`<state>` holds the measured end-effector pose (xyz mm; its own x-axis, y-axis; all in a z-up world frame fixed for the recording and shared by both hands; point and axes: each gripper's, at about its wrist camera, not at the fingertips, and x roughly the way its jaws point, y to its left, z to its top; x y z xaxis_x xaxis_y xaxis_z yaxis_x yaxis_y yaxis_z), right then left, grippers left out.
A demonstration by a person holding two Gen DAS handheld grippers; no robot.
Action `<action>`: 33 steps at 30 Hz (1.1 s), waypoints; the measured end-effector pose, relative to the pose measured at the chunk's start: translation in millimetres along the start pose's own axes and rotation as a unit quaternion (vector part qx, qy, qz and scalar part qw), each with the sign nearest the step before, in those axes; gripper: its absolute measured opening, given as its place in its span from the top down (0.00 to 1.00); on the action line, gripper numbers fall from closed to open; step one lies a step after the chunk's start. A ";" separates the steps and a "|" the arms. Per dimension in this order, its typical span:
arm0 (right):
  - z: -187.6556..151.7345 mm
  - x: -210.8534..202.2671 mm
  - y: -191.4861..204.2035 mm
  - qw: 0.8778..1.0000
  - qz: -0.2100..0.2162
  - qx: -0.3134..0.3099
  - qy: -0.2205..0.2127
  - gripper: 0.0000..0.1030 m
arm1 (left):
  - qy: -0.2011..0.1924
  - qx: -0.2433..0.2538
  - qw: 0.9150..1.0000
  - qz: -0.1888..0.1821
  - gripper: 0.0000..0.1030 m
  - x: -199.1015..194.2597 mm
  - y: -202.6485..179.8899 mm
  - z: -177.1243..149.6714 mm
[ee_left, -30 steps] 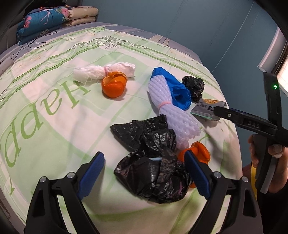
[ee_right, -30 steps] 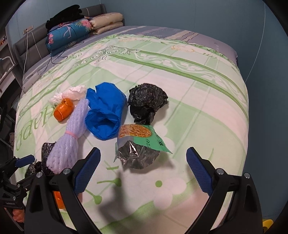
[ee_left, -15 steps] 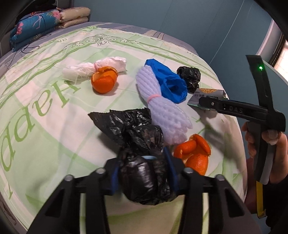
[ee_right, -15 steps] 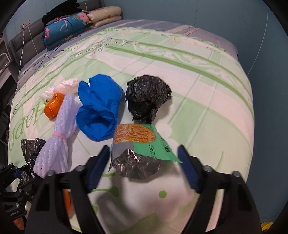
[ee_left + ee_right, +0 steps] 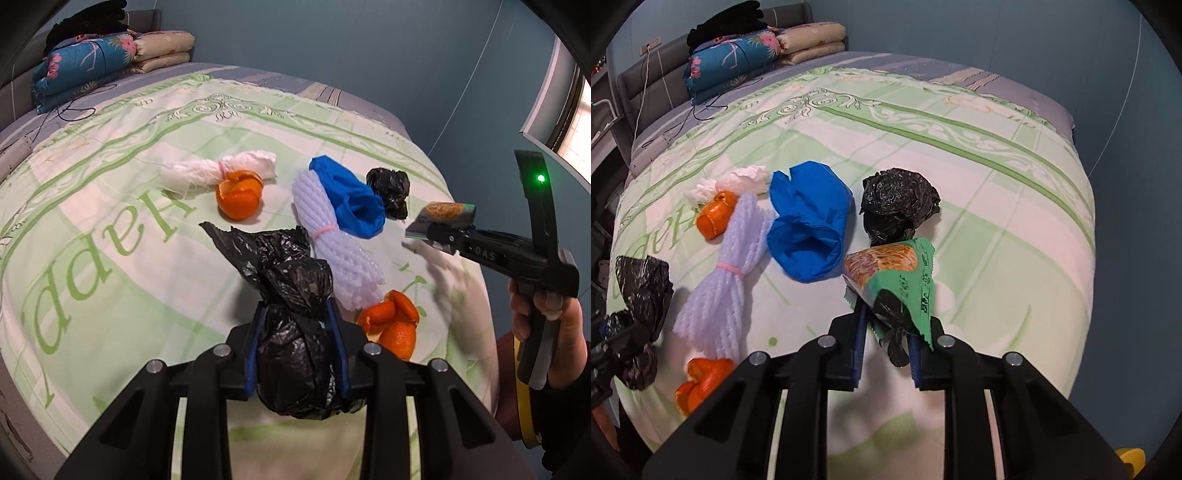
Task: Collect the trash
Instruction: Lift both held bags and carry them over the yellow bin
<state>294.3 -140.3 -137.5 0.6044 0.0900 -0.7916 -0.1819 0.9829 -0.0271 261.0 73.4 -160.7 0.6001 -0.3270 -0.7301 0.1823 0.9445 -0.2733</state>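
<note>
At the bottom middle of the left wrist view, the left claw (image 5: 297,350) has just been closing and is now squeezed on a crumpled black plastic bag (image 5: 291,332). The bag is soft, light and slippery, so it is best pinched at its thick bunched middle, not at the loose flap.

At the bottom middle of the right wrist view, the right claw (image 5: 884,332) has just been closing too, and a green snack wrapper (image 5: 897,277) is clamped in it. The wrapper is thin, crinkly and slick. It could slide out if only an edge is pinched.

A little farther up on the bed (image 5: 997,192), orange peel (image 5: 391,321) is seen. It is light and tears easily. Beside it lies a springy white foam net bundle (image 5: 332,236), best held near its pink band. Farther back, a floppy blue bag (image 5: 809,221), a small black bag ball (image 5: 899,203) and a half orange peel (image 5: 238,195) are waiting.
</note>
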 end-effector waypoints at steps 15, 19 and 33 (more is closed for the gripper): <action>-22.7 -89.7 11.1 0.998 0.053 -0.008 -0.042 0.82 | -0.037 0.007 0.999 -0.011 0.72 -51.6 -14.4 -9.5; -30.0 -109.6 11.2 0.996 0.068 -0.008 -0.050 0.82 | -0.044 0.013 0.999 -0.012 0.72 -64.3 -23.6 -12.2; -60.0 -154.9 -2.9 0.994 0.085 0.007 -0.068 0.82 | -0.068 0.047 0.996 -0.039 0.71 -102.1 -70.7 -17.5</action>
<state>154.7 -166.7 -51.4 0.6650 0.2755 -0.6941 -0.2806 0.9535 0.1097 173.2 39.4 -77.8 0.6807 -0.3974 -0.6154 0.3003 0.9176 -0.2604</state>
